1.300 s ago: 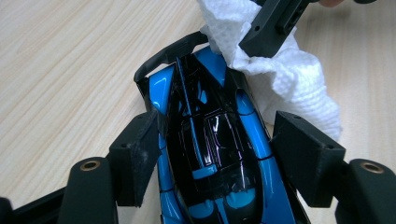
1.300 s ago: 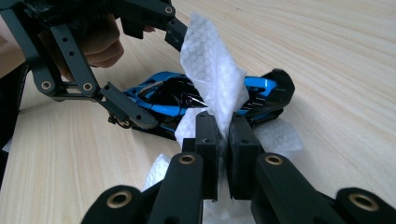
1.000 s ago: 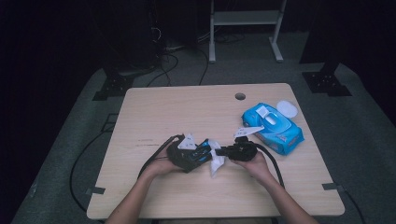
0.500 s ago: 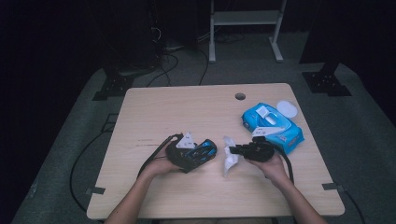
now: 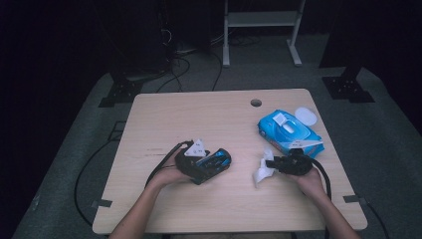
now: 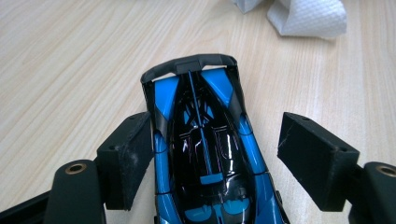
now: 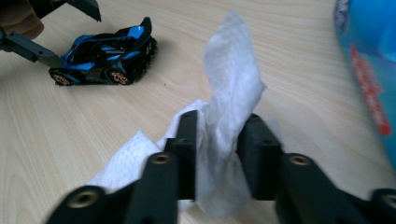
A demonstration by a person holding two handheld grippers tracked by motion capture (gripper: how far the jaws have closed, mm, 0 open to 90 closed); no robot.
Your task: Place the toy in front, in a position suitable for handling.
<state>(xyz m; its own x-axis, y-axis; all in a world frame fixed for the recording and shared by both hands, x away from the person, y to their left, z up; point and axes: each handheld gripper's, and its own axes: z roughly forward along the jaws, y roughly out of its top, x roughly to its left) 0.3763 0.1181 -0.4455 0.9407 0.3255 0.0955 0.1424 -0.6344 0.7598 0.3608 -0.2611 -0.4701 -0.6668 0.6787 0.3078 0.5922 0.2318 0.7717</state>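
A blue and black toy car (image 5: 221,158) rests on the wooden table (image 5: 199,114), left of centre. My left gripper (image 5: 211,165) straddles it from behind; its jaws have just been opening. In the left gripper view the car (image 6: 205,140) lies between the pads, with one pad against its side and the other standing off. A crumpled white wipe (image 5: 261,172) lies to the right. My right gripper (image 5: 273,164) is at the wipe and its jaws have just been opening. In the right gripper view the wipe (image 7: 231,79) stands loosely between the parted pads of that gripper (image 7: 217,140).
A blue pack of wet wipes (image 5: 288,132) lies at the table's right side, its white lid (image 5: 305,115) flipped open. A cable hole (image 5: 256,102) sits near the far edge. Cables trail from both grippers toward the person.
My right gripper has carried the wipe to the right, away from the car, and its jaws have parted. The left gripper stays at the car with its jaws a little wider.
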